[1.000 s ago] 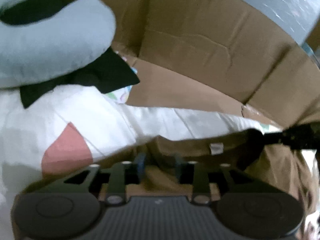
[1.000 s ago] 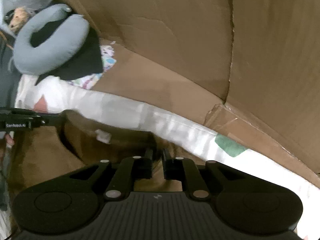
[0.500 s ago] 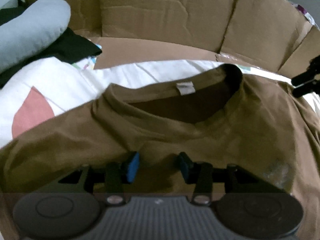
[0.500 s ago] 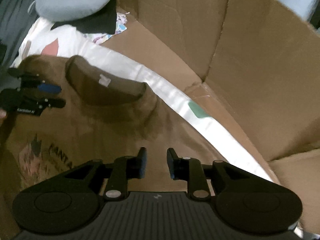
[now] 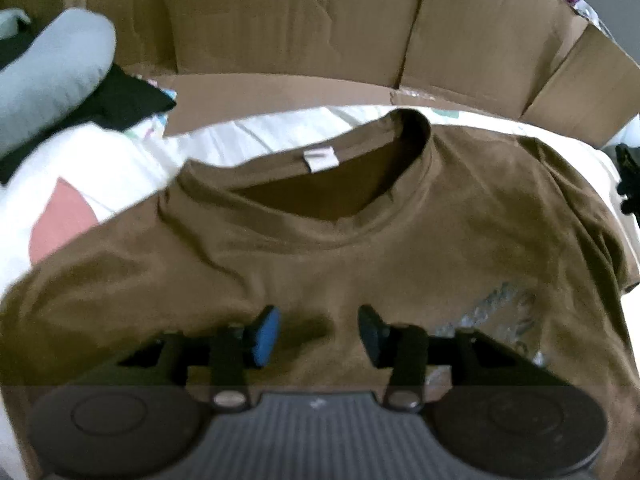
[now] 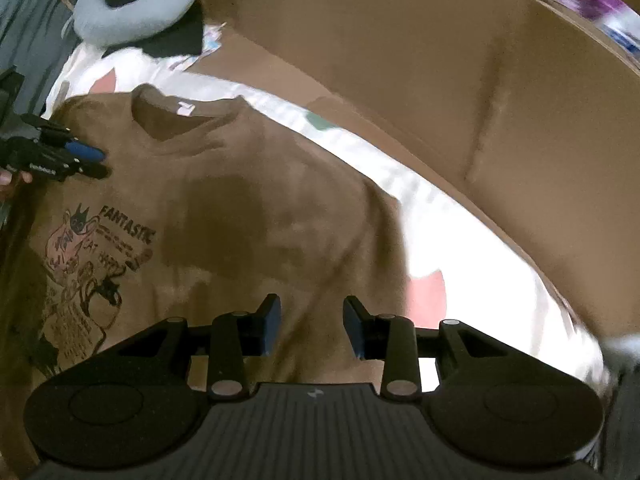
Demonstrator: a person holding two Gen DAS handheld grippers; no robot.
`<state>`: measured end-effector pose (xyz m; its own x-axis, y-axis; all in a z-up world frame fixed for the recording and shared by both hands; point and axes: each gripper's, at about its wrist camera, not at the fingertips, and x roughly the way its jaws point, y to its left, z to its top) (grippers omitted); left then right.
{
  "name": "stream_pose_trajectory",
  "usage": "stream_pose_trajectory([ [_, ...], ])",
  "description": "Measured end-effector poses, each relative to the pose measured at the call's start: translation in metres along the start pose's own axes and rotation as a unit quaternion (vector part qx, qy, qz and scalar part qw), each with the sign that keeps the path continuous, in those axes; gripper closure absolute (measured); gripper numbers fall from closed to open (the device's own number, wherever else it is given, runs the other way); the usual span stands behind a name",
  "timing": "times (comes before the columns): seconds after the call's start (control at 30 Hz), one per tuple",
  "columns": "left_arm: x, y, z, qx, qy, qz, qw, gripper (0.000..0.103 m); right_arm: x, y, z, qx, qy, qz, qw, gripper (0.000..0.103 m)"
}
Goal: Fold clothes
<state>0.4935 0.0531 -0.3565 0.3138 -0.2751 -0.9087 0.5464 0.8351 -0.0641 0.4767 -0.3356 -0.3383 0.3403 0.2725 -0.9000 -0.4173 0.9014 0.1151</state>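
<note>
Soft brown cotton T-shirt [image 5: 360,248], ribbed round collar, flat on white sheet [image 5: 248,136].

One brown T-shirt [image 5: 360,264], one grey neck pillow [image 6: 132,8], two tools: left [image 5: 318,332], right [image 6: 308,326].

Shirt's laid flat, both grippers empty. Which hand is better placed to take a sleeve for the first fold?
Right, probably. The right gripper hangs open over the brown T-shirt near its sleeve edge by the white sheet. The left gripper is open over the chest below the collar, farther from its sleeve.
</note>
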Motion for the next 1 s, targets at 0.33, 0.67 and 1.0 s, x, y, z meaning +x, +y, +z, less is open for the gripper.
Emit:
stream_pose_trajectory([
  [0.33,-0.022,-0.024,0.05,0.041,0.01,0.019,0.9989,0.036,-0.015,-0.035,-0.052,0.092,-0.049,-0.014,0.994,0.061],
  [0.67,-0.02,-0.06,0.101,0.072,0.036,0.011,0.9967,0.018,0.009,-0.064,-0.084,0.167,-0.096,0.015,0.981,0.061],
  [1.0,-0.023,-0.121,0.175,0.102,0.013,-0.011,0.9946,0.017,-0.004,-0.076,-0.113,0.219,-0.138,0.027,0.966,0.061],
])
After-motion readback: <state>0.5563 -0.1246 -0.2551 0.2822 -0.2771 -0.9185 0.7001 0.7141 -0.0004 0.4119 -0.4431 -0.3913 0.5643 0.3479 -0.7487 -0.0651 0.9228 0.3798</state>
